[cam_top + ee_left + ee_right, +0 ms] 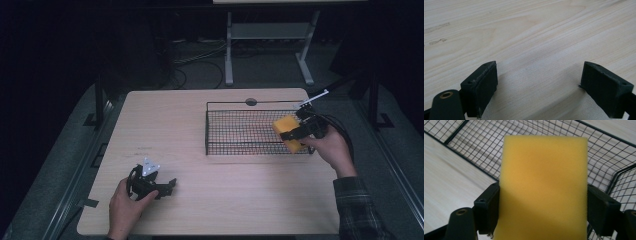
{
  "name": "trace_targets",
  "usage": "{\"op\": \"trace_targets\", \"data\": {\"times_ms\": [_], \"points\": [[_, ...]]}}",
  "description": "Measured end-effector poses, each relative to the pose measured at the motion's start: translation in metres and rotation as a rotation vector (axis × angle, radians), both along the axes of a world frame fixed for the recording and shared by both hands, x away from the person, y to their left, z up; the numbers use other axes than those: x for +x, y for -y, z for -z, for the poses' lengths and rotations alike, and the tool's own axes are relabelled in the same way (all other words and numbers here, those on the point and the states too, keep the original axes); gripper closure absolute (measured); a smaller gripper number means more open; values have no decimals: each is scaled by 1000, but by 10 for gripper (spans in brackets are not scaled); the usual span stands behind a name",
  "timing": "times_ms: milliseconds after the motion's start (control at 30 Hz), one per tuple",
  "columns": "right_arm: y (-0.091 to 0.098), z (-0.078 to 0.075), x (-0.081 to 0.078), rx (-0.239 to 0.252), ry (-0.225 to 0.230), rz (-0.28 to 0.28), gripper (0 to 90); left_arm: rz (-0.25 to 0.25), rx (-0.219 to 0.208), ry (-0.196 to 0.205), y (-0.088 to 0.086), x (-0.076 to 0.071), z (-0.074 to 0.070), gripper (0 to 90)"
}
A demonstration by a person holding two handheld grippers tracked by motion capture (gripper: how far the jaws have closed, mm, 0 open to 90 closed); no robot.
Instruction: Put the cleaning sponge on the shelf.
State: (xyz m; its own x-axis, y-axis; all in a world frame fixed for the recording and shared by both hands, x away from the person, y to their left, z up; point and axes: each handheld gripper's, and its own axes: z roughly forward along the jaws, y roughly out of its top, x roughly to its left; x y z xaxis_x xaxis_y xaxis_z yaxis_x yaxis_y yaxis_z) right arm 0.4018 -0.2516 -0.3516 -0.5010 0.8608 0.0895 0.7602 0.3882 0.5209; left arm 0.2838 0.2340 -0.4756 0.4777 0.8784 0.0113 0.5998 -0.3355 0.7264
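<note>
Sponge [544,187], yellow and rectangular, sits clamped between the jaws of the right gripper [300,131], one black pad pressed against each long side. In the high view this gripper is held in the person's right hand [332,147] at the right end of a black wire basket [235,147], with the sponge raised at the basket's right rim rather than lying on its mesh floor. In the right gripper view the basket's mesh and dark frame spread out behind and below the sponge, with pale wood showing to the left.

The basket stands on the far right part of a light wooden surface [200,200]. The left gripper [155,186] rests low near the front left corner of that surface, well apart from the basket, held in the left hand [127,205], with a grey three-cornered plate on top. In the left gripper view its jaws stand wide apart with bare wood grain between them, gripping nothing. A plaid sleeve [357,205] covers the right forearm.
</note>
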Motion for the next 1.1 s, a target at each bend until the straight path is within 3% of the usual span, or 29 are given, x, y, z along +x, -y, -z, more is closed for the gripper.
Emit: {"op": "trace_targets", "data": {"times_ms": [733, 1100], "points": [[14, 3, 40, -4, 7, 87, 227, 0, 0, 0, 0, 0, 0, 132], [18, 19, 57, -4, -26, 116, 224, 0, 0, 0, 0, 0, 0, 132]]}}
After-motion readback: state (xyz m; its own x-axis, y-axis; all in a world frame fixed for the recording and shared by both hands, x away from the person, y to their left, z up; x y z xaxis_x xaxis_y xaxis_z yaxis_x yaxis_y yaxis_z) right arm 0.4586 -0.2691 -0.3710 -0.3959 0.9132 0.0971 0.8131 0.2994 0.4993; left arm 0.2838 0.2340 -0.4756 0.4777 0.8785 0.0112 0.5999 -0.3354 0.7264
